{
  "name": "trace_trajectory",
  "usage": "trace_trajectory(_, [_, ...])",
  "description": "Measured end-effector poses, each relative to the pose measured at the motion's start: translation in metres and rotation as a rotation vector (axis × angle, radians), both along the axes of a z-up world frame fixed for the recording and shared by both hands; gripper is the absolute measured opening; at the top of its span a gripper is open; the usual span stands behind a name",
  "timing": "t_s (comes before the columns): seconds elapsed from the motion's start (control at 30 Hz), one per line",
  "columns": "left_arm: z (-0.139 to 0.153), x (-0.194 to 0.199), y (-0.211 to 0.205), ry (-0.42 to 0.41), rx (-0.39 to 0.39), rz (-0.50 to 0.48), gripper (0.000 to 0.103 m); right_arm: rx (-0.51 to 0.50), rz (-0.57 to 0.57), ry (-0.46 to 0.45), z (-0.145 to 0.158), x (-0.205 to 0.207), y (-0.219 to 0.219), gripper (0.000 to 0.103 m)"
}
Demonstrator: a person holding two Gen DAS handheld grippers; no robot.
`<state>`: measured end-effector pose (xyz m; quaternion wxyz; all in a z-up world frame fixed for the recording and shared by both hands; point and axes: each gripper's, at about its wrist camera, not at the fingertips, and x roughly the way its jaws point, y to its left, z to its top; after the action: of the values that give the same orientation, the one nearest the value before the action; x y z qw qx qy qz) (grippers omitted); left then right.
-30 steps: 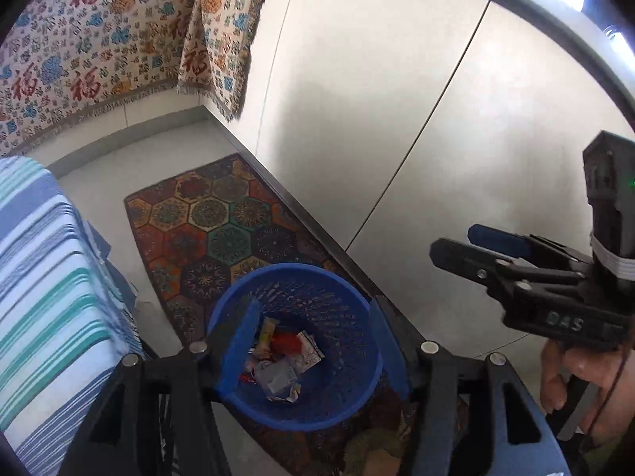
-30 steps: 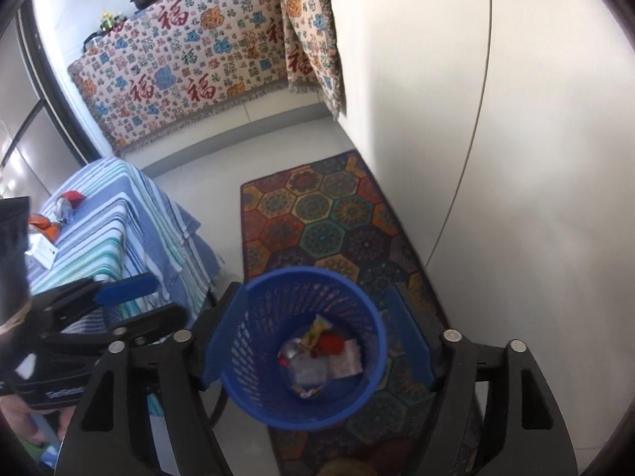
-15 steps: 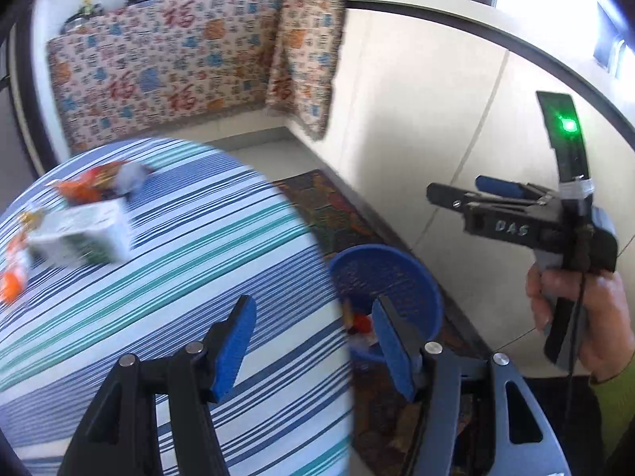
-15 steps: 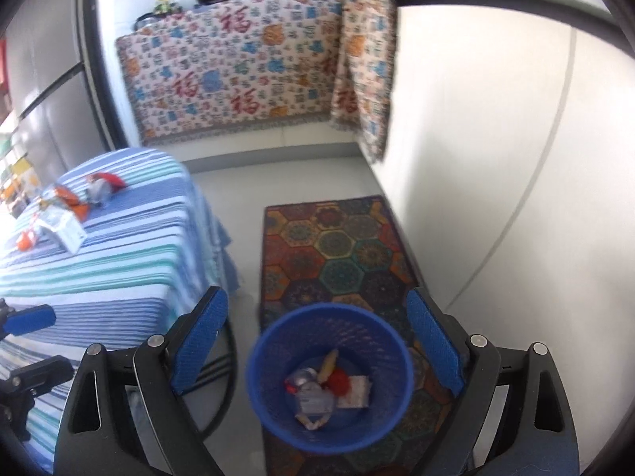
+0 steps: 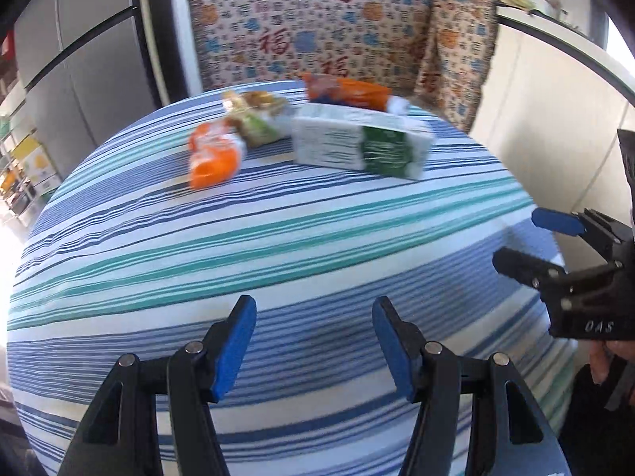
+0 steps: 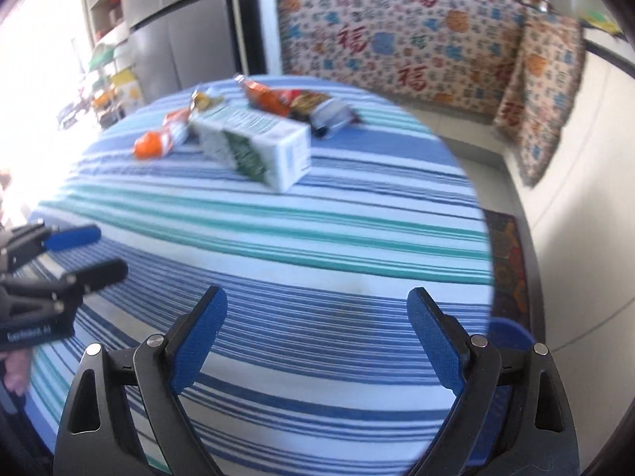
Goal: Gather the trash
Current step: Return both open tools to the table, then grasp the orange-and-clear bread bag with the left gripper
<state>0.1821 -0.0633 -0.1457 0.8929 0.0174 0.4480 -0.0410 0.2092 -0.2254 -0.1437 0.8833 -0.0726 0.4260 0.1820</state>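
A white and green carton (image 5: 359, 142) lies on the striped round table (image 5: 278, 238), also in the right wrist view (image 6: 254, 144). An orange wrapper (image 5: 212, 156) lies left of it, with more wrappers (image 5: 345, 93) behind. My left gripper (image 5: 313, 343) is open and empty above the table's near part. My right gripper (image 6: 317, 337) is open and empty, and shows from the side in the left wrist view (image 5: 528, 242). The blue trash basket's rim (image 6: 512, 329) peeks out beside the table's right edge.
A patterned cloth (image 6: 397, 35) hangs over the counter behind the table. A white cabinet wall (image 5: 555, 111) runs along the right. A patterned rug (image 6: 510, 261) lies on the floor by the basket. A grey fridge (image 6: 178, 39) stands at the back left.
Both grippers have lifted away from the blue basket and swung left over the striped table. The trash on the table is now ahead of both, closer than before.
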Motion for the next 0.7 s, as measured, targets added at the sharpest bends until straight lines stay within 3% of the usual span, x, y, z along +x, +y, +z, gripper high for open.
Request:
trace_trajectory(0.1, [-0.006,0.004,0.018,0.009,0.018,0.03,0.062,-0.022,0.013,0.013,-0.007,0.009,0.017,0.093])
trace_trajectory(0.37, [-0.012,0.016,0.036,0.006,0.013,0.049,0.09,-0.02,0.02,0.029,-0.015,0.029,0.038,0.098])
trace_trajectory(0.57, [-0.014,0.035,0.041,0.026,0.015,0.032,0.103,-0.026,0.017,0.043,-0.016,0.034,0.038,0.103])
trace_trajectory(0.7, [-0.013,0.067,0.053,0.027,0.013,0.027,0.103,-0.028,0.021,0.042,-0.016,0.034,0.038,0.103])
